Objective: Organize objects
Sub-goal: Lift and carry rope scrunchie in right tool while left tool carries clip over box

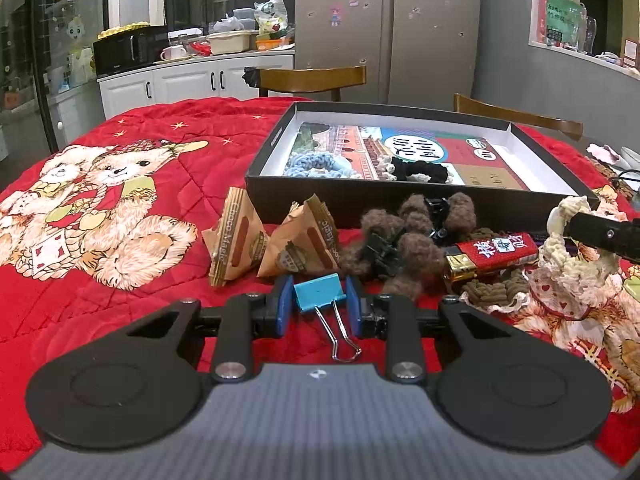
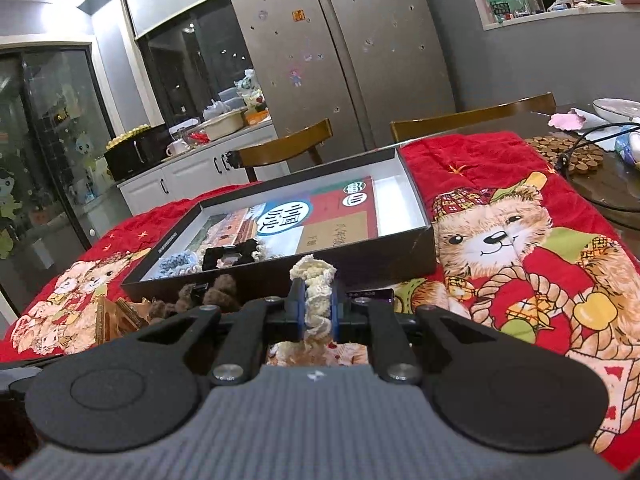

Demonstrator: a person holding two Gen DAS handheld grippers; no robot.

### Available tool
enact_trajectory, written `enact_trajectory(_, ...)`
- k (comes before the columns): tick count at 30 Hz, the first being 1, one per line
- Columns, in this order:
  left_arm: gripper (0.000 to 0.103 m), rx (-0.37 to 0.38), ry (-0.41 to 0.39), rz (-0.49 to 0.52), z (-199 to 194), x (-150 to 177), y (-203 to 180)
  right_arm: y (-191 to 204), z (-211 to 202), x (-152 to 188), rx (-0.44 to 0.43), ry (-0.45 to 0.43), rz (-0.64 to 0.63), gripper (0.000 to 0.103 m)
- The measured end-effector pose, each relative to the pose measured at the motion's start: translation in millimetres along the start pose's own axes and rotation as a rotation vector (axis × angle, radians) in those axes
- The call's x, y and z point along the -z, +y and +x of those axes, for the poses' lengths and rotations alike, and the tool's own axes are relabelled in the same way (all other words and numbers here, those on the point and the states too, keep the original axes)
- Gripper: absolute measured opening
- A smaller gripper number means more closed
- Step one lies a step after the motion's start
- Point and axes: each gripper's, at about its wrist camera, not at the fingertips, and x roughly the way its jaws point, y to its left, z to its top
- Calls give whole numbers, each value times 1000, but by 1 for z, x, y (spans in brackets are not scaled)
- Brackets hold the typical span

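My left gripper point(image 1: 320, 300) is shut on a blue binder clip point(image 1: 319, 294), its wire handles pointing back toward the camera. My right gripper point(image 2: 316, 304) is shut on a cream crocheted scrunchie point(image 2: 314, 276), which also shows in the left wrist view point(image 1: 560, 236). A black shallow box point(image 1: 256, 160) lies ahead, also shown in the right wrist view point(image 2: 416, 236), holding a blue scrunchie point(image 1: 316, 164) and a black scrunchie point(image 1: 420, 170) on a printed booklet. In front of the box lie two triangular snack packets point(image 1: 236, 240), a brown fuzzy hair claw point(image 1: 404, 236) and a red lighter point(image 1: 492, 254).
A red quilt with bear prints point(image 1: 120, 200) covers the table. Two wooden chairs point(image 1: 312, 80) stand behind it, then a fridge and a kitchen counter. To the right, a cable, a wooden trivet point(image 2: 560, 156) and dishes lie on bare table.
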Motion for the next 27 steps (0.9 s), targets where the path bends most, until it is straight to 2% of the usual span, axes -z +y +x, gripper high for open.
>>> enact_trajectory(8, 33, 3, -26, 6, -7, 2, 2, 6, -10, 0, -48, -63, -18, 14)
enact_trajectory(12, 33, 14, -49, 15, -12, 2, 5, 16, -22, 1, -50, -155, -81, 14)
enact_trajectory(16, 33, 41, -97, 19, -22, 1, 10, 20, -28, 1, -56, -201, -105, 14)
enact_trajectory(20, 33, 71, -128, -5, -33, -6, 17, 20, -28, -5, -49, -198, -64, 14)
enact_trajectory(24, 33, 97, -113, -34, -39, -18, 22, 24, -31, -17, -86, -182, -33, 14)
enact_trajectory(27, 33, 93, -146, -23, -47, -26, 22, 27, -38, -29, -125, -185, -15, 14)
